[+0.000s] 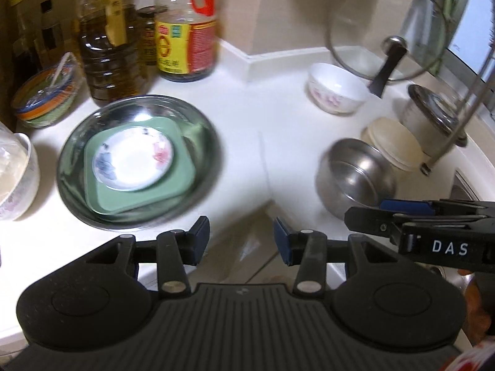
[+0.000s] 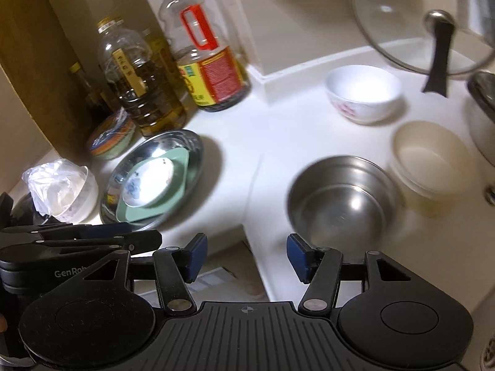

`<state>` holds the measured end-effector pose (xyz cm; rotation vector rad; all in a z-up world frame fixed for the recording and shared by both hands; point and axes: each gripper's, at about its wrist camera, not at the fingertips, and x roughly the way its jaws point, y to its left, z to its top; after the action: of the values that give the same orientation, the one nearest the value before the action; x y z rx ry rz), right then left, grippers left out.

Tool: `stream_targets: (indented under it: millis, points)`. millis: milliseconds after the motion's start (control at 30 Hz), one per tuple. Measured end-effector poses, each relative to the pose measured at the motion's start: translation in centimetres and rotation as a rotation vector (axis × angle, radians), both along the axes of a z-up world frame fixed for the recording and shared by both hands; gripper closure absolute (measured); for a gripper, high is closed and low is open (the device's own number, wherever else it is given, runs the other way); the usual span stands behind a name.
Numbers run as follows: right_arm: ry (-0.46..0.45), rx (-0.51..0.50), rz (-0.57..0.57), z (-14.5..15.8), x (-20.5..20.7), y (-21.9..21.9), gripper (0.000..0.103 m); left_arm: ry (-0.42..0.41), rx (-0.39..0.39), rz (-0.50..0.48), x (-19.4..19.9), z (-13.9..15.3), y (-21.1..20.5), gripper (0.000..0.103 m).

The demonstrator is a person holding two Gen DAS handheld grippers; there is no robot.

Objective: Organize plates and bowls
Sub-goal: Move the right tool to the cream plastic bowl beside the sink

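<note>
The plates are looking settled: steel plate (image 1: 139, 160) on the counter (image 1: 272, 117) is carrying the green square plate (image 1: 140, 170) and the floral saucer (image 1: 133, 158). The bowls are sitting apart: steel bowl (image 2: 343, 204), cream bowl (image 2: 431, 162), white bowl (image 2: 363, 92). Left tongs (image 1: 241, 241) and right tongs (image 2: 246, 256) are hanging apart, empty.

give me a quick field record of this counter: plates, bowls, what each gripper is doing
plate stack: floral saucer on green square plate inside steel plate
loose bowls: steel bowl, cream bowl, white floral bowl
left gripper: open, empty, over the counter edge
right gripper: open, empty, near the steel bowl
backdrop: oil bottles, glass lid
</note>
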<state>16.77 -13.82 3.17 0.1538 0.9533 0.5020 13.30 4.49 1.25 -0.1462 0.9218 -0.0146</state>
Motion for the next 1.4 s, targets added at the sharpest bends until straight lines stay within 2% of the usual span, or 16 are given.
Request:
stream_targets:
  millis: [367, 933, 1167, 1400]
  points:
    - [-0.014, -0.020, -0.097, 0.6, -3.1, -5.5, 0.044, -0.007, 0.015, -0.080, -1.6, 0.4, -5.3, 0.060]
    - [-0.028, -0.062, -0.162, 0.4, -5.0, -9.7, 0.044, -0.025, 0.044, -0.108, -3.2, 0.9, -9.5, 0.060]
    - [-0.036, -0.072, -0.185, 0.3, -4.8, -10.7, 0.044, -0.039, 0.052, -0.134, -2.7, 1.2, -10.7, 0.060]
    - [-0.035, -0.069, -0.252, 0.2, -3.8, -11.8, 0.044, -0.054, 0.062, -0.202, -0.6, 1.3, -11.6, 0.060]
